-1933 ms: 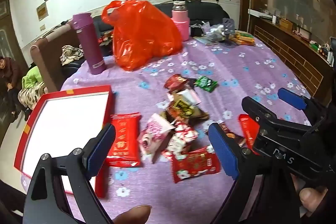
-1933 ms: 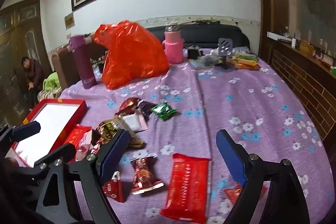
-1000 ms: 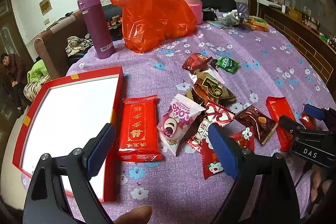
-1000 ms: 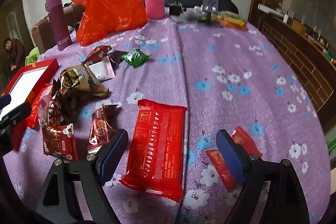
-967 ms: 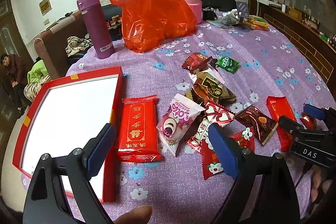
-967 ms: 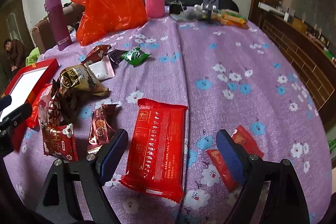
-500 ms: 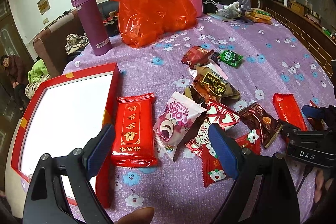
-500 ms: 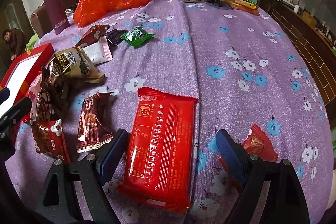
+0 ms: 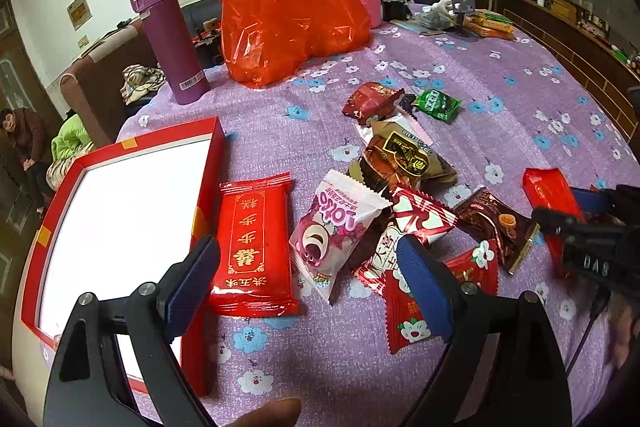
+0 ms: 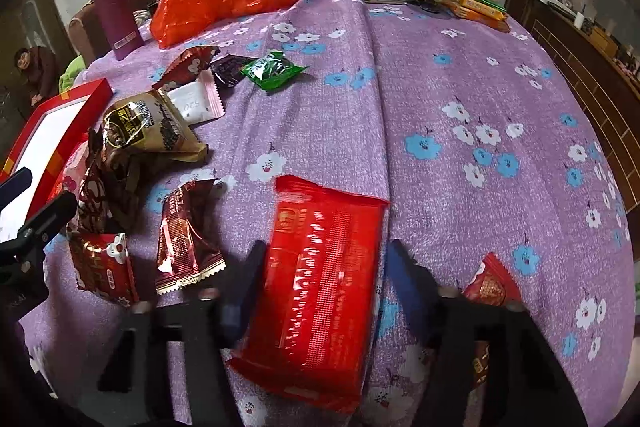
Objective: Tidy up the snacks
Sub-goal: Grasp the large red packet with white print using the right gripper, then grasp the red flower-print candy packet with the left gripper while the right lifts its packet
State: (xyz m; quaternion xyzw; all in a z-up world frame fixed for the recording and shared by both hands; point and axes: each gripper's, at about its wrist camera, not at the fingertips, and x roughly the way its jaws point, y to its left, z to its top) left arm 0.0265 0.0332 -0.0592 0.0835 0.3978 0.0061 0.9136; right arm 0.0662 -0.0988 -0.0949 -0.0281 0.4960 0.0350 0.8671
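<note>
Left wrist view: my left gripper (image 9: 308,283) fingers wide open, nothing held, hovering over the counter (image 9: 500,75) with its purple flowered cloth. Below them, a flat red foil snack pack with gold characters (image 9: 253,247) lies just beside the red-rimmed shallow box with white inside (image 9: 120,211) at the counter's left edge. Next to it a white-pink Lotso candy bag (image 9: 334,231) and a loose pile of foil snacks (image 9: 404,163) mid-counter. Orange plastic bag (image 9: 288,11) and purple flask (image 9: 168,39) toward the far edge. My right gripper (image 9: 580,219) shows at the right over a red pack.

Right wrist view: right gripper (image 10: 324,283) fingers closing, blurred, straddling a large red foil wafer pack (image 10: 320,283) near the counter's near edge; pads not clearly pressing it. Small red sachet (image 10: 492,283) just right of the fingers.
</note>
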